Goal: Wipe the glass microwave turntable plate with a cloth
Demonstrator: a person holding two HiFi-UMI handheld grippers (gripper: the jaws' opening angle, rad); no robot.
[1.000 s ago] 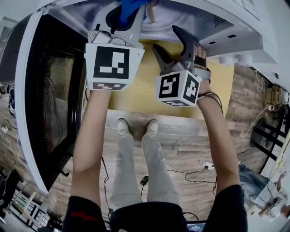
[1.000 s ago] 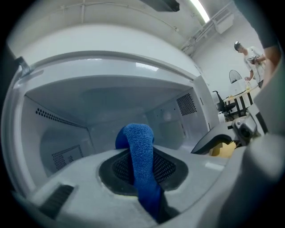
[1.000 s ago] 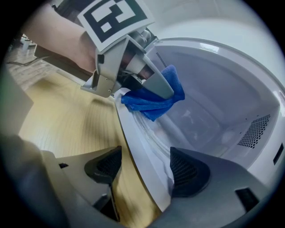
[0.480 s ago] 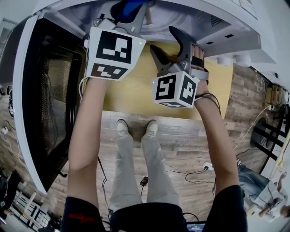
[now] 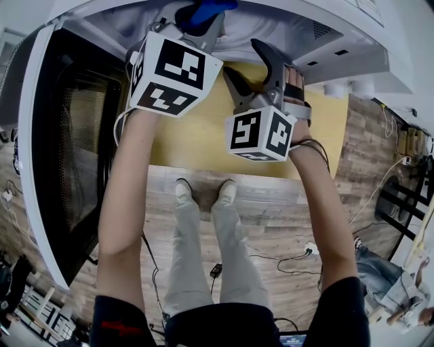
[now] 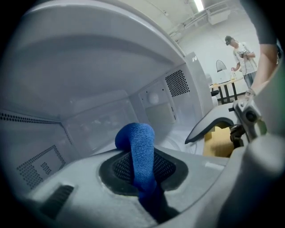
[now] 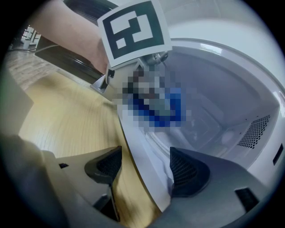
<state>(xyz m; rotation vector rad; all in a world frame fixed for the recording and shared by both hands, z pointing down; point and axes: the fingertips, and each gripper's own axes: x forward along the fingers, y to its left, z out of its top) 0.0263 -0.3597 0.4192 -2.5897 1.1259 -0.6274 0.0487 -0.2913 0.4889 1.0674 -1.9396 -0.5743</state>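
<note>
My left gripper reaches into the open white microwave and is shut on a blue cloth. In the left gripper view the cloth sticks up from between the shut jaws inside the cavity. My right gripper is open at the cavity's front lip. In its own view the right gripper has the white lip running between the spread pads. Faint curved lines of the glass plate show on the cavity floor, but its full outline is hard to make out.
The microwave door hangs open at the left. The microwave stands on a yellow wooden table top. Cables lie on the wooden floor below. Another person stands far off in the room.
My left gripper has moved further into the microwave with the cloth and has tilted. The right gripper has shifted slightly toward the cavity and stays open.
</note>
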